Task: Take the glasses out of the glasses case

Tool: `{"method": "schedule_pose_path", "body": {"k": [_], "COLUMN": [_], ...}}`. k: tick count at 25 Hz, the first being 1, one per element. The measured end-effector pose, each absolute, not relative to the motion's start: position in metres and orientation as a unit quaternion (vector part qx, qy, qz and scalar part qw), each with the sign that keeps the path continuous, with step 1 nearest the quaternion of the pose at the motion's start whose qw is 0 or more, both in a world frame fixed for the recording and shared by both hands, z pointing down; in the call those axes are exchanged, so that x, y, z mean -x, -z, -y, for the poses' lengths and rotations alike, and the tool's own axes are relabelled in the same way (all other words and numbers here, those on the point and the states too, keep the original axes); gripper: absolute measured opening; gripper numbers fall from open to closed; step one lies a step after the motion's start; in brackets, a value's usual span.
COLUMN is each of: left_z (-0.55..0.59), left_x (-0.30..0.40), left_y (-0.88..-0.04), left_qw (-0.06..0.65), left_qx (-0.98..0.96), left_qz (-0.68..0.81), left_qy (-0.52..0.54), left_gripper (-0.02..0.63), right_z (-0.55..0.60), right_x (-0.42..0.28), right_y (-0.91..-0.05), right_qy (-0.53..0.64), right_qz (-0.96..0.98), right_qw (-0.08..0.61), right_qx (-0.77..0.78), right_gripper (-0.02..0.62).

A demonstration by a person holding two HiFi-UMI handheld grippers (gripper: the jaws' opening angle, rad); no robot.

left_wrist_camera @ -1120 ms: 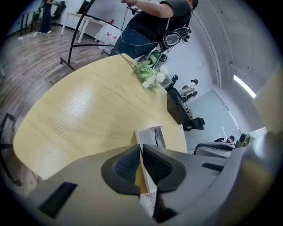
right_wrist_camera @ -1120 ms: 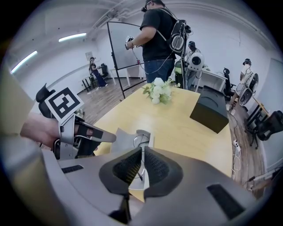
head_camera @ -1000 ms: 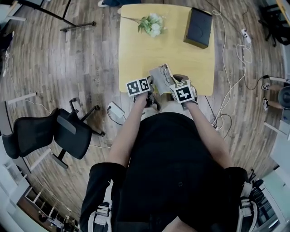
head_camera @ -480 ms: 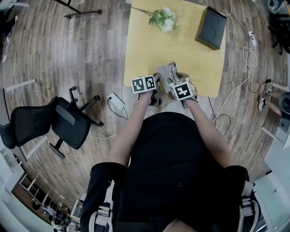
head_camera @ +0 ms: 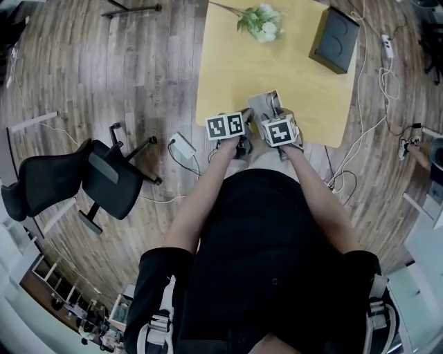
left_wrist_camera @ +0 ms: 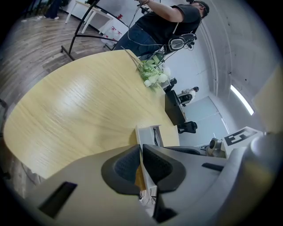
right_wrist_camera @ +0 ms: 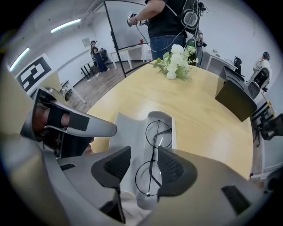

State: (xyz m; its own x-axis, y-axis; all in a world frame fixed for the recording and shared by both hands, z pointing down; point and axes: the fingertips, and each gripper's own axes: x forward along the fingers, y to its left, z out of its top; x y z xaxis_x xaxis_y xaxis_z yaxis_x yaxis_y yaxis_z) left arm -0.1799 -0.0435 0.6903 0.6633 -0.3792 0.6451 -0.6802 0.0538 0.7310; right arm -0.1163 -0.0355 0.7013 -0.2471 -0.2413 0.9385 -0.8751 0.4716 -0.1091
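A grey glasses case (right_wrist_camera: 164, 120) lies open near the front edge of the yellow table (head_camera: 235, 62). Thin black round-rimmed glasses (right_wrist_camera: 154, 132) rest folded in its tray. My right gripper (right_wrist_camera: 143, 164) points steeply down over the case. Its jaws are closing, with the near lens and bridge between them and a gap still showing at the pads. My left gripper (left_wrist_camera: 141, 161) is shut on the edge of the case's flap (left_wrist_camera: 146, 132) and holds it at the left of the tray. In the head view both marker cubes sit side by side just in front of the case (head_camera: 265, 104).
White flowers (head_camera: 261, 21) lie at the table's far side and a black box (head_camera: 336, 40) stands at the far right corner. A black office chair (head_camera: 76, 183) is on the wooden floor at the left, and cables run along the right. People stand beyond the table.
My right gripper has come down over the open case and closer to the glasses. My left gripper has kept its hold on the flap.
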Motion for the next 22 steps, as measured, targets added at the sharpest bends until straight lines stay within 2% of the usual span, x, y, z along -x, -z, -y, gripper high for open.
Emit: {"method": "schedule_pose_path", "body": {"k": [4, 9, 16, 22], "left_z": [0.043, 0.042, 0.04, 0.04], "left_x": [0.18, 0.179, 0.176, 0.172], "left_y": [-0.688, -0.688, -0.685, -0.68], "left_qw": [0.612, 0.609, 0.609, 0.605], "left_qx": [-0.678, -0.68, -0.678, -0.68], "left_qz": [0.389, 0.388, 0.392, 0.393], "left_qy": [-0.123, -0.124, -0.125, -0.126], "left_gripper": [0.037, 0.037, 0.037, 0.037], "right_z": [0.035, 0.037, 0.03, 0.022], "right_x": [0.117, 0.11, 0.109, 0.107], "right_y": [-0.7, -0.701, -0.7, -0.697], "right_qy": [-0.329, -0.309, -0.272, -0.251], "right_qz": [0.709, 0.699, 0.71, 0.719], "right_qw": [0.474, 0.482, 0.5, 0.506], "right_qx": [-0.406, -0.429, -0.415, -0.405], "right_gripper": [0.195, 0.114, 0.106, 0.054]}}
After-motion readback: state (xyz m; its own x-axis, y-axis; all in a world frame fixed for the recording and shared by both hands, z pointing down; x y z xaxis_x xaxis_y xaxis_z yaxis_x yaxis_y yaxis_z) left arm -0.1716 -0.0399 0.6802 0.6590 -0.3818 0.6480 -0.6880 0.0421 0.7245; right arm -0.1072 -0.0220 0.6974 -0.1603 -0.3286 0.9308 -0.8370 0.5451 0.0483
